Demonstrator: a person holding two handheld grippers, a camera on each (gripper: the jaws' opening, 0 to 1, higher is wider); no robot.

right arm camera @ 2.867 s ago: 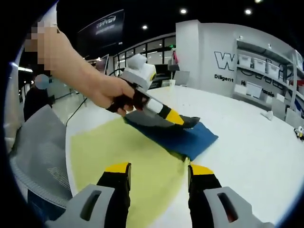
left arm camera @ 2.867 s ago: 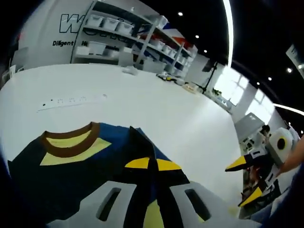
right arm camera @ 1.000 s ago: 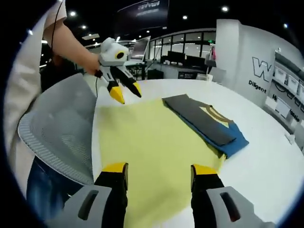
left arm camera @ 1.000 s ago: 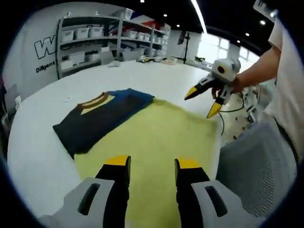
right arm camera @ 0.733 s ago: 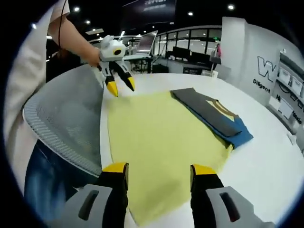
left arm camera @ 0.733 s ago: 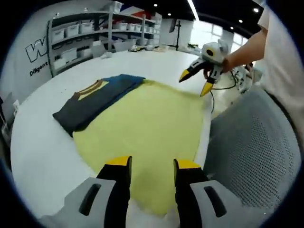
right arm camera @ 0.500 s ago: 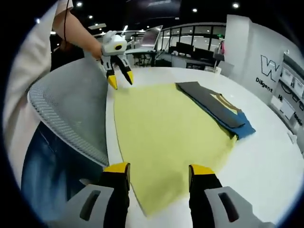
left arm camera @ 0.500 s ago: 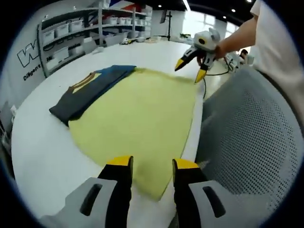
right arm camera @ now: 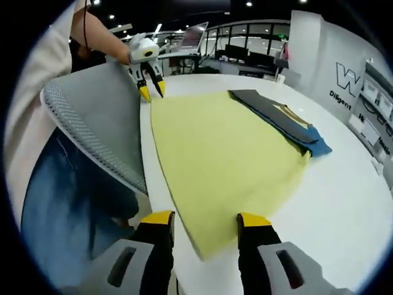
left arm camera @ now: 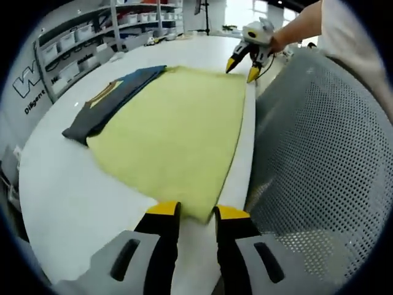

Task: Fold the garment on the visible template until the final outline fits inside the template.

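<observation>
The yellow template sheet lies flat on the white table. Along its far edge rests the folded garment, dark navy and blue with a brown and yellow collar. My left gripper is open, and one near corner of the sheet lies between its jaws. In the right gripper view the template and the garment show again. My right gripper is open over the other near corner. The left gripper and the right gripper each appear held in a hand in the other's view.
A grey mesh chair back stands tight against the table's near edge, between the two grippers, and is also seen as the chair. The person's jeans are below it. Shelves with bins line the far wall.
Both grippers have drawn back and down to the template's two near corners at the table edge. Their jaws now stand closer together. The garment has not moved.
</observation>
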